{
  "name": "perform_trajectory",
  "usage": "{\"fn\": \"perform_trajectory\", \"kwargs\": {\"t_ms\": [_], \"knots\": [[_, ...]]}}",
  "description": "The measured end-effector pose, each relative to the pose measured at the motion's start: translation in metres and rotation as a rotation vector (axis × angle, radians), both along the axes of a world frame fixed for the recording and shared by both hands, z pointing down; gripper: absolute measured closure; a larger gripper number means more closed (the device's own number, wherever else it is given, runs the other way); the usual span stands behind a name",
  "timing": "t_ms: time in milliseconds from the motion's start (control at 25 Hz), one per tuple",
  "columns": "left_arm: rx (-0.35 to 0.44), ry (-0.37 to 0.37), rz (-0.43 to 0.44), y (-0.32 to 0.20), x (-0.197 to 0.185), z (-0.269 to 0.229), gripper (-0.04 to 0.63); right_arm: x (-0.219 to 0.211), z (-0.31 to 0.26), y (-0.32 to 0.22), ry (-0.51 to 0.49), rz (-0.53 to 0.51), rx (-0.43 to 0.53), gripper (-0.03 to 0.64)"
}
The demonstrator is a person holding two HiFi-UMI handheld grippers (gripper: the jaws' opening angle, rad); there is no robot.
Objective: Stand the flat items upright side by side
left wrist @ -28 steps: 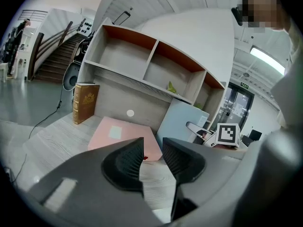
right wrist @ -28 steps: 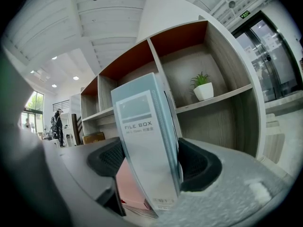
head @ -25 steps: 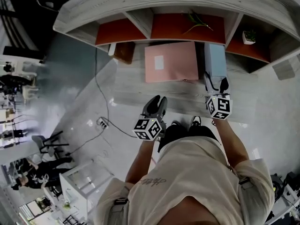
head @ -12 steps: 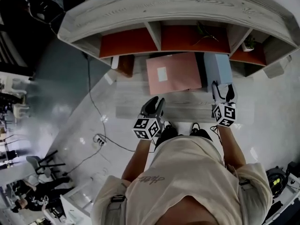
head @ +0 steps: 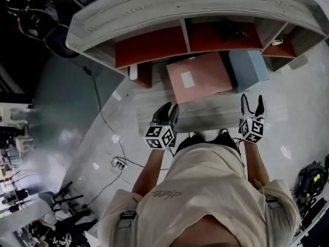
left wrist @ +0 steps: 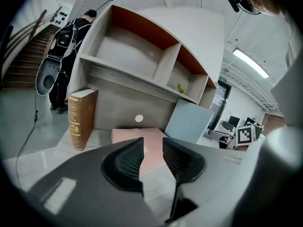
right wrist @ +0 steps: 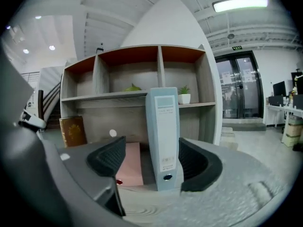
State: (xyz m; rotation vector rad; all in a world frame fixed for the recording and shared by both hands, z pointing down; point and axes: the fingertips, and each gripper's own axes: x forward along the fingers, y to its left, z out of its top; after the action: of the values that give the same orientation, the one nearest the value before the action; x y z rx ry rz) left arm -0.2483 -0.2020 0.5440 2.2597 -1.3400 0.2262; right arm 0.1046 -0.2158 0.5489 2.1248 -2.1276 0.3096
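Right tongs gape wide, empty, w/ blue file box upright just ahead; left tongs part-open, empty, pink folder flat on counter in front, prob. light, thin, stiff-ish, so pinch near edge.

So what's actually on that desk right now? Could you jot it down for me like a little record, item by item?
Blue file box: upright on the desk, free of both grippers
Pink folder: lying flat, left of the box
Brown book: upright, far left
Left gripper: jaws slightly apart, empty
Right gripper: jaws wide apart, short of the box
Yet to stand: the pink folder
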Motion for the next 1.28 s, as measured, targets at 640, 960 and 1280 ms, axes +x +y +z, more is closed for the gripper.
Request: {"fn": "perform_trajectory", "kwargs": {"t_ms": [640,960,1280], "knots": [[-0.193,0.004,-0.056,-0.012,-0.021,0.073,0.454,-0.07,0.088,-0.047,-0.011,-0.267,-0.311,0.265],[-0.308,-0.042,-0.101,-0.029,-0.012,0.113,0.448,-0.081,0.139,-0.076,-0.089,-0.366,-0.449,0.265],[-0.392,-0.047,-0.155,-0.047,0.0,0.154,0.443,-0.094,0.163,-0.094,-0.115,-0.414,-0.52,0.265]]}}
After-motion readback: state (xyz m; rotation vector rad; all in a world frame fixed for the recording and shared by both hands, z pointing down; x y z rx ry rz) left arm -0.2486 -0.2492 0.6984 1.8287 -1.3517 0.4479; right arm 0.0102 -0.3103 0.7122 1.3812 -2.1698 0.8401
